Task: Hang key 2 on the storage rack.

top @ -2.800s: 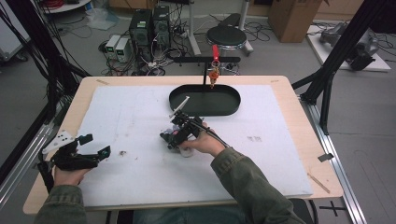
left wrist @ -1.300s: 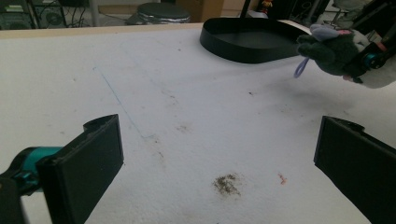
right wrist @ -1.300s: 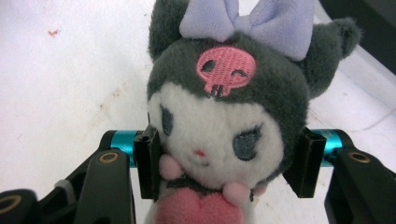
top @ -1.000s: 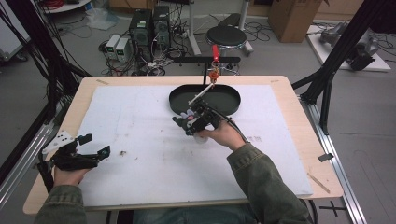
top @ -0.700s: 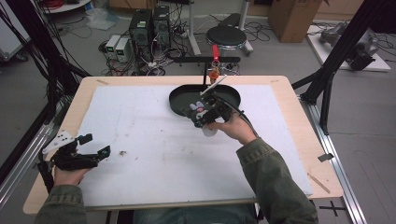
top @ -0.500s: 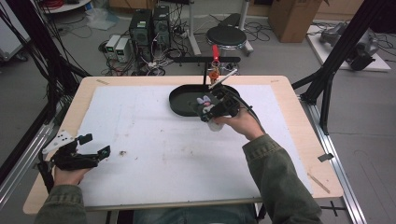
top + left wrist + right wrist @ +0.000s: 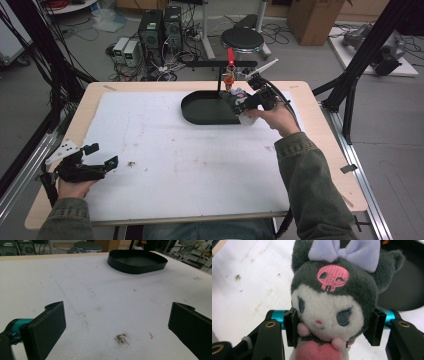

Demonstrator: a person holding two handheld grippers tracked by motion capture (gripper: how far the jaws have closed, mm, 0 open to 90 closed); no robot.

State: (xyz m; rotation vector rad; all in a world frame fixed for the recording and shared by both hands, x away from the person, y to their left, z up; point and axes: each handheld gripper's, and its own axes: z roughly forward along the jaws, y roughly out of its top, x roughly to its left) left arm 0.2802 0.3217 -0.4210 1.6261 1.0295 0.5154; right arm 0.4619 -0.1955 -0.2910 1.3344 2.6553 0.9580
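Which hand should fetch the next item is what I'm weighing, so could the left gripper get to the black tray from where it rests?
Probably yes: the left gripper is open, and only bare white mat lies between it and the black tray, though the tray sits far across.

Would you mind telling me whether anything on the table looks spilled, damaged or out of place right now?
Nothing looks spilled or damaged. The white mat carries a few brownish smudges and a faint pen line. The black tray sits flat, and the plush toy is clamped upright in the right gripper.
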